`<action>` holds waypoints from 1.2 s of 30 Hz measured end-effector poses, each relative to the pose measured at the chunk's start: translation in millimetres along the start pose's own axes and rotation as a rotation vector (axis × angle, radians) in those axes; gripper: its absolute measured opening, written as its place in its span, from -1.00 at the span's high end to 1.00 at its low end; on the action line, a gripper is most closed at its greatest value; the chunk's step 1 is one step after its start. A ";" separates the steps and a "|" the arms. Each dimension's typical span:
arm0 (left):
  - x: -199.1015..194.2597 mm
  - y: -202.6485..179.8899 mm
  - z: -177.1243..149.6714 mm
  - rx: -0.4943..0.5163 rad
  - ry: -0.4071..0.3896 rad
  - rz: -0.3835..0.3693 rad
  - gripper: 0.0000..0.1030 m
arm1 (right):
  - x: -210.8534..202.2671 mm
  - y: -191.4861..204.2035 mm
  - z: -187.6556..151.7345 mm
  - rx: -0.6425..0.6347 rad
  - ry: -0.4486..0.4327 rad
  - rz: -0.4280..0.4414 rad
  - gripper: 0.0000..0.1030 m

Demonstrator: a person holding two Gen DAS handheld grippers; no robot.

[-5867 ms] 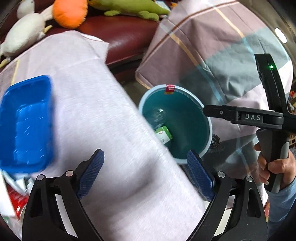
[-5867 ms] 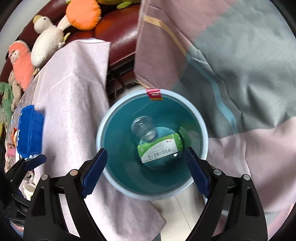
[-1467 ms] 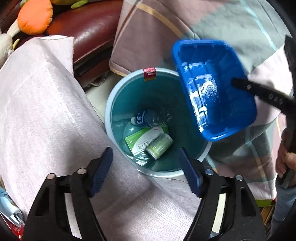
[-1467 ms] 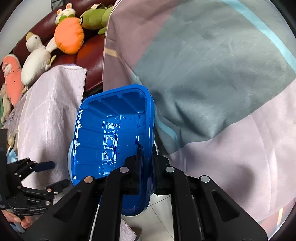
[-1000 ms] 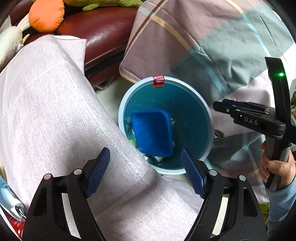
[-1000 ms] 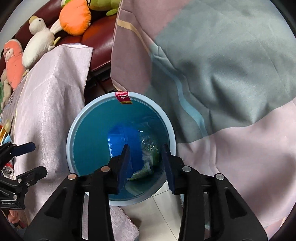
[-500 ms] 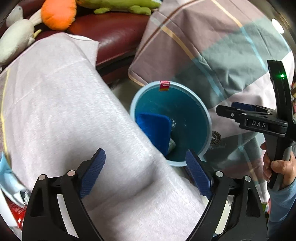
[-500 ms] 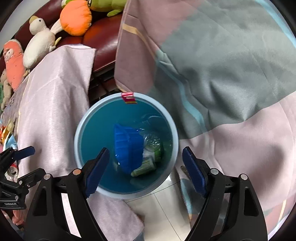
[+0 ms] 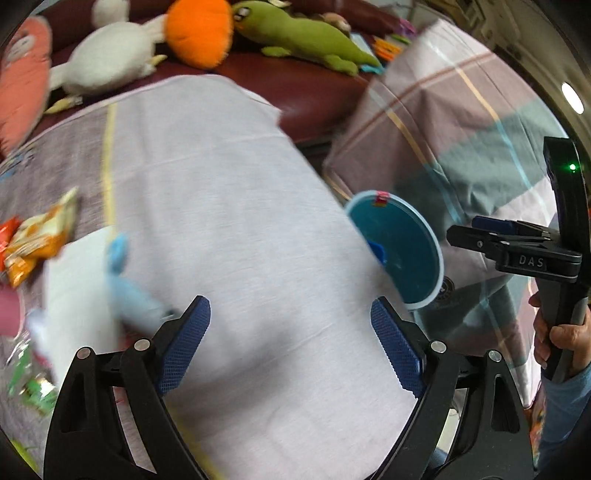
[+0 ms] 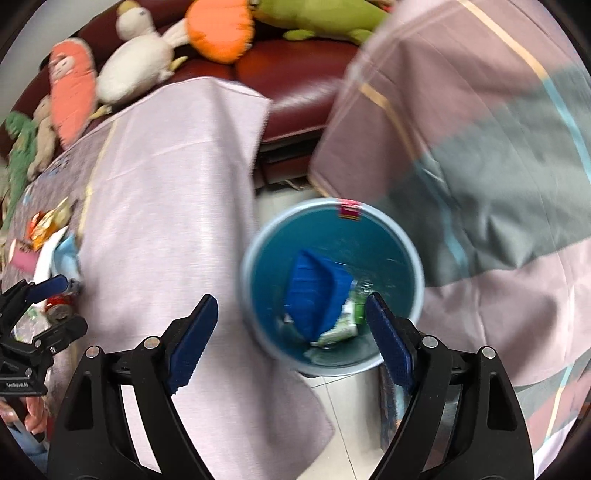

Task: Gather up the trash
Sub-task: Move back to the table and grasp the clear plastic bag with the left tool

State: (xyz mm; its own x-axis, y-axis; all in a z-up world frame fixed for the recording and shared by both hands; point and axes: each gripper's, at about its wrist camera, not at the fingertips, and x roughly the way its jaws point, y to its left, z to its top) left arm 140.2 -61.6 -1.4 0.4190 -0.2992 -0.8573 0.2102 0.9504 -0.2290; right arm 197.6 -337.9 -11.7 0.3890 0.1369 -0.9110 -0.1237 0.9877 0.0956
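A teal trash bin (image 10: 255, 258) stands on the floor by the table's edge, and it also shows in the left wrist view (image 9: 434, 240). A blue plastic tray (image 10: 316, 295) lies tilted inside it on a green-labelled box and a bottle. My right gripper (image 10: 291, 332) is open and empty above the bin's near rim. My left gripper (image 9: 290, 343) is open and empty over the pale tablecloth (image 9: 229, 206). Trash lies at the table's left: an orange snack bag (image 9: 37, 236), a light blue wrapper (image 9: 125, 280), white paper (image 9: 74, 288) and a red can (image 10: 57, 306).
Plush toys, among them an orange one (image 9: 197, 31) and a green one (image 9: 306, 37), lie on a dark red sofa (image 9: 314, 92) behind the table. A checked blanket (image 10: 480, 129) covers a seat right of the bin. A strip of tiled floor (image 10: 347, 424) shows beside the bin.
The right gripper let go of the blue tray, which dropped into the bin, then opened wide. Both views have swung left toward the table, bringing the trash on its left side into view.
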 end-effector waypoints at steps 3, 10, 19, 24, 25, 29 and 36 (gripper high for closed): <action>-20.1 25.8 -9.8 -0.033 -0.029 0.021 -0.73 | -8.0 33.3 2.0 -0.042 -0.002 0.015 -0.52; -54.4 88.6 -40.8 -0.117 -0.067 0.078 -0.75 | -16.8 107.3 2.9 -0.141 0.009 0.053 -0.52; -79.7 168.4 -90.9 -0.266 -0.080 0.151 -0.75 | -14.2 195.8 -0.1 -0.270 0.053 0.104 -0.52; -75.5 185.4 -122.0 -0.301 -0.028 0.147 -0.75 | -7.7 219.0 -4.9 -0.301 0.076 0.105 -0.52; -72.3 185.8 -127.9 -0.299 -0.009 0.134 -0.75 | -5.4 223.0 -6.1 -0.304 0.083 0.106 -0.52; -60.8 180.4 -139.2 -0.285 0.026 0.095 -0.75 | -0.3 235.1 -11.2 -0.316 0.099 0.109 -0.52; -39.2 164.9 -151.1 -0.242 0.034 0.123 -0.36 | 5.6 248.7 -15.4 -0.329 0.114 0.105 -0.52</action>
State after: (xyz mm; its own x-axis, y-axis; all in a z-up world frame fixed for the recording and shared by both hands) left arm 24.9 119.7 -75.2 0.3973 -0.1812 -0.8996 -0.0591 0.9732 -0.2221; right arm 155.0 -92.7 0.9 0.2567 0.2082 -0.9438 -0.4517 0.8891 0.0733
